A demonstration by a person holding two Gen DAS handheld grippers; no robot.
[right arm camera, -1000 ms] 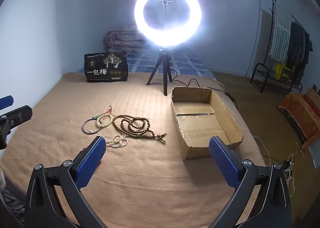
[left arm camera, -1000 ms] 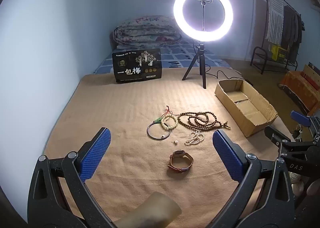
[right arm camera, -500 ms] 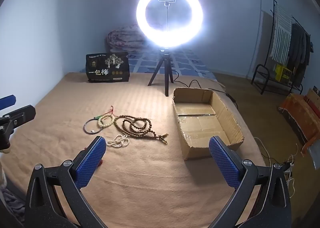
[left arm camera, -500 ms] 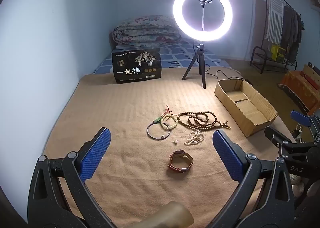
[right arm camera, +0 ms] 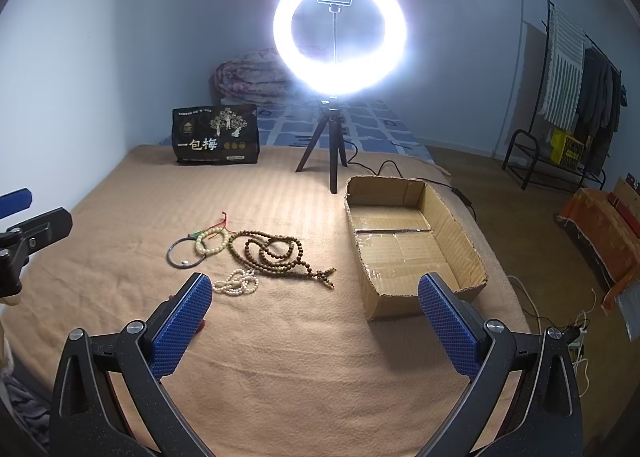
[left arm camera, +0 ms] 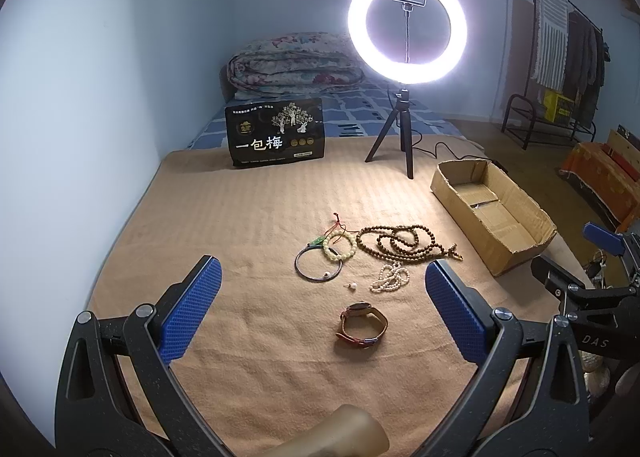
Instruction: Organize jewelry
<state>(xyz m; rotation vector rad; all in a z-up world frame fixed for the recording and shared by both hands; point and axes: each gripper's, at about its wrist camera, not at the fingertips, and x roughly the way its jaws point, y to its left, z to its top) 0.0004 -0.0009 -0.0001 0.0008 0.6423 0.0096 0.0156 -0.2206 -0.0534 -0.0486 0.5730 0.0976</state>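
Observation:
Jewelry lies on the tan blanket (left arm camera: 260,209): a brown bead necklace (left arm camera: 404,243), a pale bead bracelet (left arm camera: 339,245), a dark bangle (left arm camera: 319,265), a white pearl strand (left arm camera: 390,277), a small pearl earring (left arm camera: 352,286) and a brown leather wristband (left arm camera: 363,325). An open cardboard box (left arm camera: 492,213) sits to their right. My left gripper (left arm camera: 320,301) is open and empty, hovering above the wristband. My right gripper (right arm camera: 316,313) is open and empty, between the beads (right arm camera: 272,253) and the box (right arm camera: 408,241). The pearl strand (right arm camera: 236,283) lies by its left finger.
A lit ring light on a tripod (left arm camera: 406,129) stands behind the jewelry, its cable running right. A black printed bag (left arm camera: 276,137) stands at the back left. A folded quilt (left arm camera: 296,63) lies behind. A clothes rack (left arm camera: 560,57) stands at far right.
The right gripper has drifted slightly left and forward, so the scene sits a little further right. The left gripper has barely moved. Both stay open.

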